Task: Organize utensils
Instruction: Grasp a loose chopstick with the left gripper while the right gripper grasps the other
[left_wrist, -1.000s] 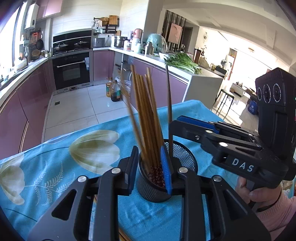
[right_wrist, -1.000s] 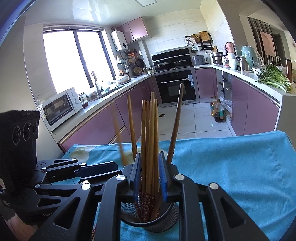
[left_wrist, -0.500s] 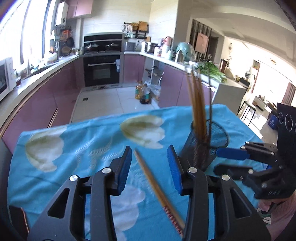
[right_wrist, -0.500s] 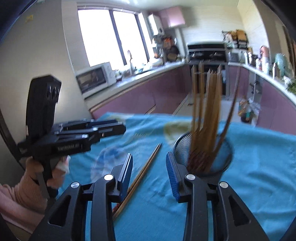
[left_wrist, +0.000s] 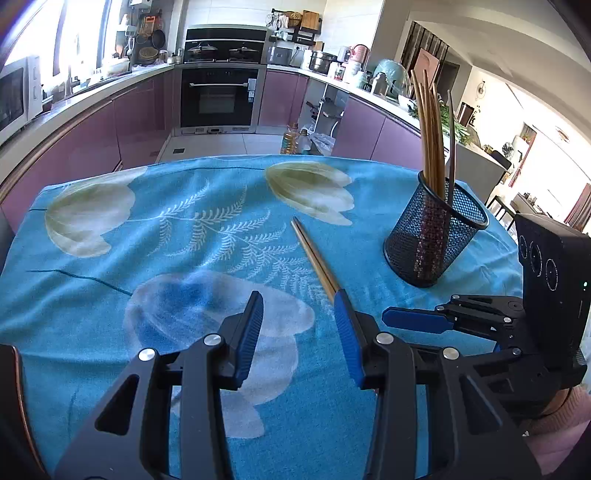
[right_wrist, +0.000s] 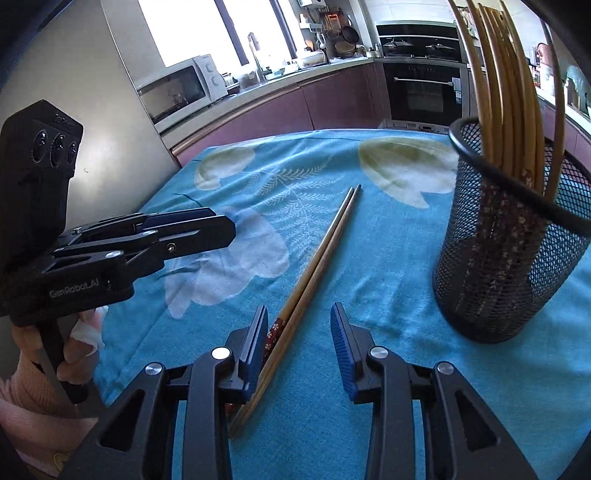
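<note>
Hiding the chopsticks' (right_wrist: 314, 266) near ends, right claw (right_wrist: 299, 350) parted, left claw (left_wrist: 299, 339) parted, both empty

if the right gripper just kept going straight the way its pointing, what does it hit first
Probably the pair of wooden chopsticks lying on the blue floral tablecloth; they run between the open right gripper fingers, nearer the left one. Depth is unclear.

The surface was covered by a turquoise woven cloth (left_wrist: 207, 258) with a matt, slightly napped finish and a printed pale flower pattern. The black cylindrical holder (left_wrist: 436, 236) was fine wire mesh, metal in appearance, semi-matt. The loose pair of chopsticks (right_wrist: 321, 258) looked like smooth light-brown wood. The left gripper (left_wrist: 299, 332) showed matt black plastic, ribbed blue pads and bright metal screw heads.
</note>
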